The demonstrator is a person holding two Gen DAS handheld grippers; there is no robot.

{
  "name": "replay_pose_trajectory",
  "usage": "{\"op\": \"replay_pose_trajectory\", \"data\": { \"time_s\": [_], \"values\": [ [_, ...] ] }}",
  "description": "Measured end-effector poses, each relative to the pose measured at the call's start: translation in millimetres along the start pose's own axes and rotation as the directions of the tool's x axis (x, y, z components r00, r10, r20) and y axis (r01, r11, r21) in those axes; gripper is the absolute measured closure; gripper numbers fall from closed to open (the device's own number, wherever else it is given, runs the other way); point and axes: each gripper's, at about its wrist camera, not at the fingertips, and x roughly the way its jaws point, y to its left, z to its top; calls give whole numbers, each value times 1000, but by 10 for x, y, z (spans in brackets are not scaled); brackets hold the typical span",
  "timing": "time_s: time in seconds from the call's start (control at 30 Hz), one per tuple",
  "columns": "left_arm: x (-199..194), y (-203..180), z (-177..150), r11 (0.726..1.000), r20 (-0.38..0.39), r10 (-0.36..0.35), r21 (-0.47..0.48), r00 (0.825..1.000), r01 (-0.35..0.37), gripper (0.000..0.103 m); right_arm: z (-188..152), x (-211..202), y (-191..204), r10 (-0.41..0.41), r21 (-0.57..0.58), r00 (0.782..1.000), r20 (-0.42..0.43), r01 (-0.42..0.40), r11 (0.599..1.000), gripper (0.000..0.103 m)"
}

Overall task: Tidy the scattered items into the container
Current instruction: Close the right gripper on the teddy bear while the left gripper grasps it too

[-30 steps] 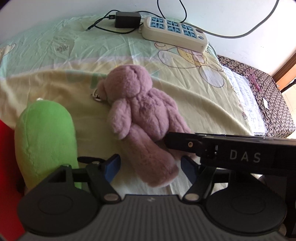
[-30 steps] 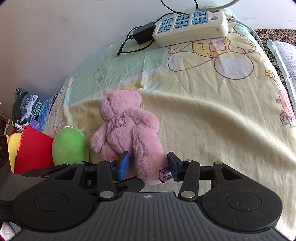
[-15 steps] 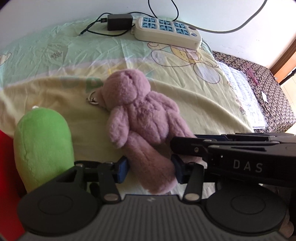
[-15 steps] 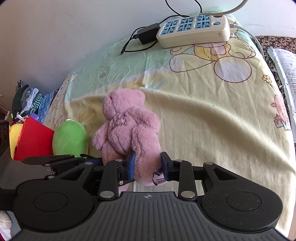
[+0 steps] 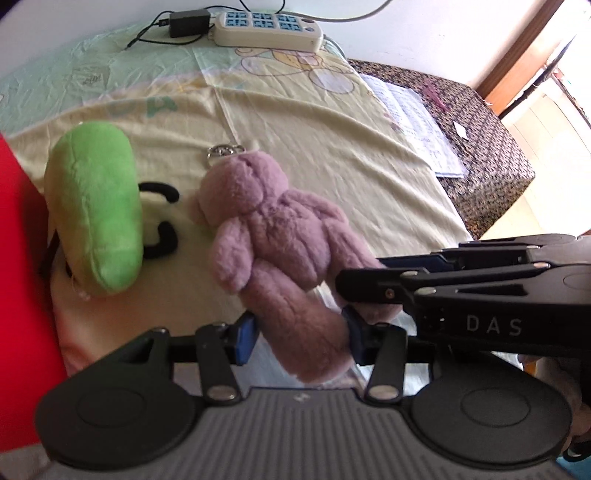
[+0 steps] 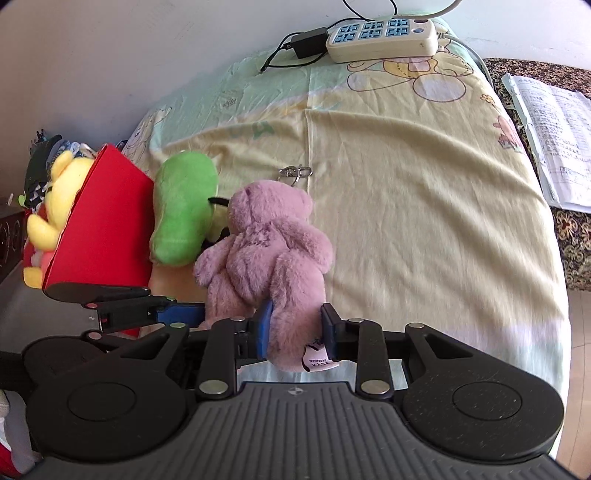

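Two claws are gripping one toy: my left claw is squeezing one leg of the pink teddy bear low in the left wrist view, and my right claw is clamping the other leg low in the right wrist view, its tag poking out beside the pad. Both are holding plush only, so I am judging the legs could slip out as the bear's weight is hanging forward. Pulling the two claws apart could strain the seams; moving them unevenly could twist the bear loose.

Just beyond, at middle left, the green plush is lying against the red container, where a yellow plush is already sitting. Swinging the bear across, I am risking knocking the green one or tipping the container wall.

Further up the bed, the bear's metal clasp could snag the sheet. Farthest off, the power strip is sitting clear of my path.
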Motion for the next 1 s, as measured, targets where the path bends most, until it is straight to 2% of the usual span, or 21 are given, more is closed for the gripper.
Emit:
{"op": "replay_pose_trajectory", "data": {
  "time_s": [0.13,0.37,0.57,0.8,1.0],
  "values": [
    [-171,64,-321,998,-46,-38,38,998,40,53,-331,-84,226,-2,35,1000,-10,2,999,73],
    [-463,263,-894,988,-103,-50,137,993,64,53,-863,-63,701,-10,97,999,-37,14,995,73],
    [-676,558,-1336,983,-128,-66,164,990,87,53,-1247,30,1147,-20,124,999,-35,24,992,72],
    [-847,834,-1692,979,-145,-56,185,988,82,55,-1519,190,1517,-15,140,999,-41,20,990,71],
    [-940,1031,-1841,986,-144,-55,146,988,76,55,-1577,273,1756,-11,108,999,-47,16,994,66]
  ]
}}
